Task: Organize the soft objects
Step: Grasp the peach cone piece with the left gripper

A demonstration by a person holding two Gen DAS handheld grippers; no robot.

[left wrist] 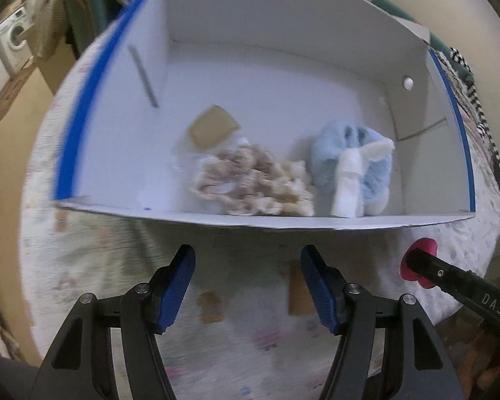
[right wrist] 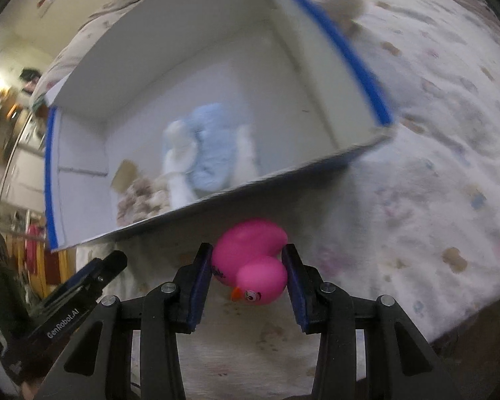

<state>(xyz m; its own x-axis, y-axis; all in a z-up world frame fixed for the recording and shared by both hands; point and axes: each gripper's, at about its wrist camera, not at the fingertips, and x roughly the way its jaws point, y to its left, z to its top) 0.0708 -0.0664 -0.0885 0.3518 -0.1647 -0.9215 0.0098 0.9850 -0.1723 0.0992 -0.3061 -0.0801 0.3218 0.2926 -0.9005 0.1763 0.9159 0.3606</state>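
Right jaws clamped on pink duck (right wrist: 250,263), left jaws wide, empty. Ahead, box wall (right wrist: 250,193): could clip duck, squirting it free.

My view: box (left wrist: 283,213) on bedspread (left wrist: 100,266) at twelve o'clock; two plush toys (left wrist: 350,163) inside, against near wall; duck (right wrist: 250,260) before box.

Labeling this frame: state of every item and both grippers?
white box: open-topped, on the bedspread
blue plush toy: inside box
beige fluffy bundle: inside box, beside the plush
pink rubber duck: clamped, outside box
right gripper: shut on the duck
left gripper: open, empty
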